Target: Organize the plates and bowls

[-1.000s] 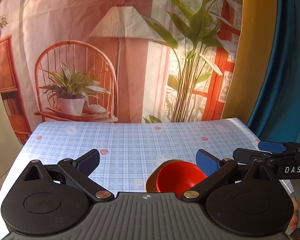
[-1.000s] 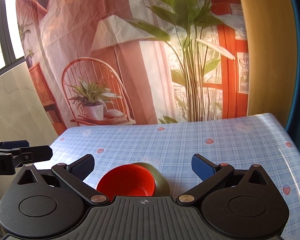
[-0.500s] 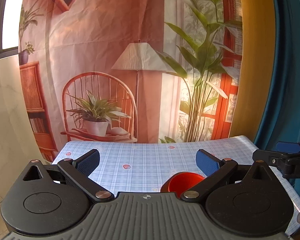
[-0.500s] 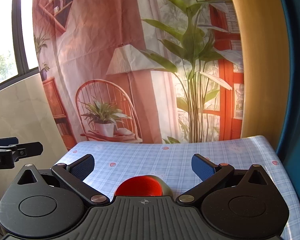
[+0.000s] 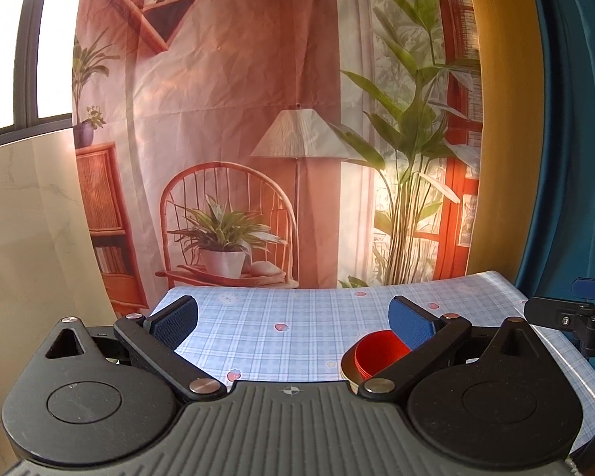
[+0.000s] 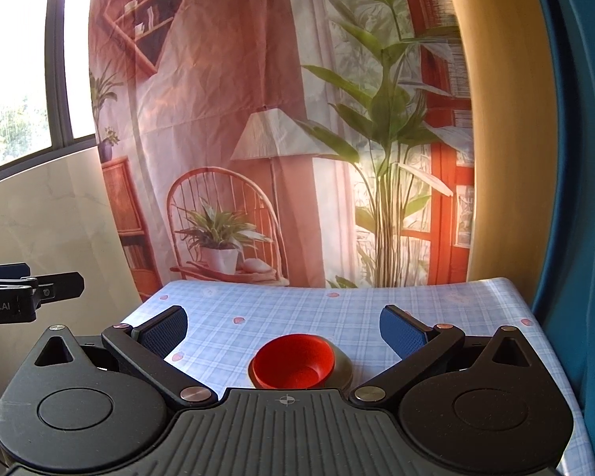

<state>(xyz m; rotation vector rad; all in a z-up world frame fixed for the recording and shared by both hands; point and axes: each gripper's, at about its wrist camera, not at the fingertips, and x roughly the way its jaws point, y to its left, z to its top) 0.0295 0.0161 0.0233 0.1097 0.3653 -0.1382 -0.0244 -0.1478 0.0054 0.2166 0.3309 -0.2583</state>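
Note:
A red bowl (image 6: 293, 361) sits nested in an olive-green bowl (image 6: 343, 367) on the blue checked tablecloth (image 6: 297, 309). In the left wrist view the red bowl (image 5: 379, 353) shows low at the right, partly behind my right finger, with the olive rim (image 5: 347, 365) beside it. My left gripper (image 5: 293, 317) is open and empty, held above the table's near edge. My right gripper (image 6: 283, 323) is open and empty, above and in front of the bowls. No plates are in view.
A printed backdrop (image 5: 277, 139) hangs behind the table's far edge. A blue curtain (image 6: 575, 158) hangs at the right. The right gripper's tip (image 5: 567, 313) shows at the right edge of the left wrist view; the left gripper's tip (image 6: 31, 285) shows at the left of the right wrist view.
Both grippers have pulled back and up from the table, so the bowls look smaller and farther off. Both stayed open. The bowls have not moved.

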